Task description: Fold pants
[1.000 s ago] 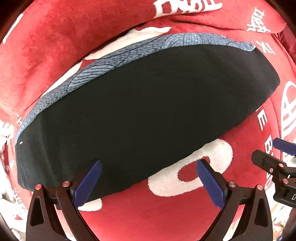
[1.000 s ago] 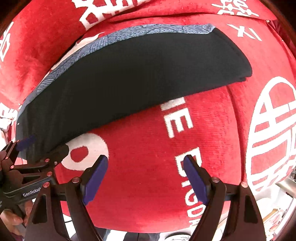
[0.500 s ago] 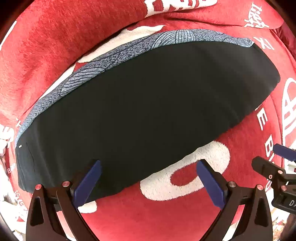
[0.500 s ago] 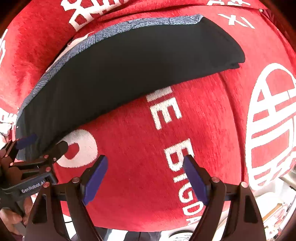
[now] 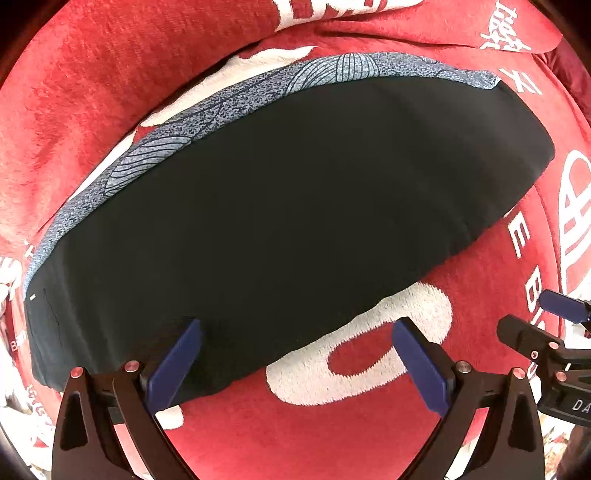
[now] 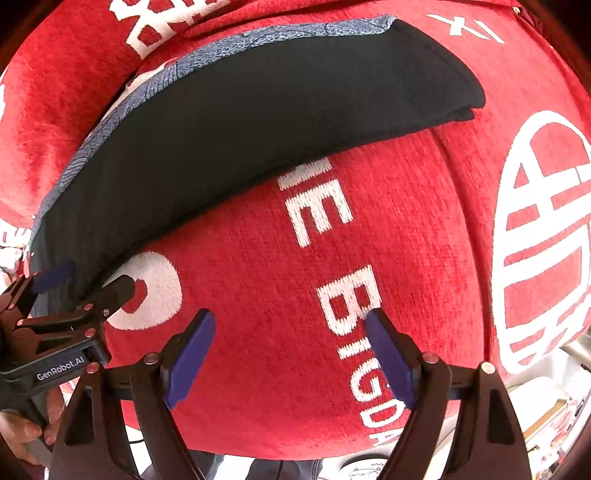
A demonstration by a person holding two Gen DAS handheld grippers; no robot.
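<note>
The black pants (image 5: 295, 206) lie flat as a long folded band on a red blanket (image 5: 332, 424) with white lettering. A blue-grey patterned cloth (image 5: 229, 99) shows along their far edge. My left gripper (image 5: 295, 328) hangs open over the pants' near edge, left finger over the black fabric and right finger over a white ring in the blanket. The right wrist view shows the pants (image 6: 258, 110) at upper left and the left gripper (image 6: 90, 278) straddling that edge. My right gripper (image 6: 290, 317) is open over bare red blanket (image 6: 258, 258), apart from the pants, and appears at the right edge (image 5: 532, 317).
The blanket's near edge (image 6: 295, 446) drops off just below my right gripper, with pale clutter (image 6: 535, 413) beyond it at lower right. A hand (image 6: 18, 432) holds the left gripper's handle. Raised folds of red blanket (image 5: 406, 26) lie behind the pants.
In the right wrist view the pants slid up and left, so my right gripper drifted away from them over the lettering. The left view barely shifted. Both grippers stayed open.
</note>
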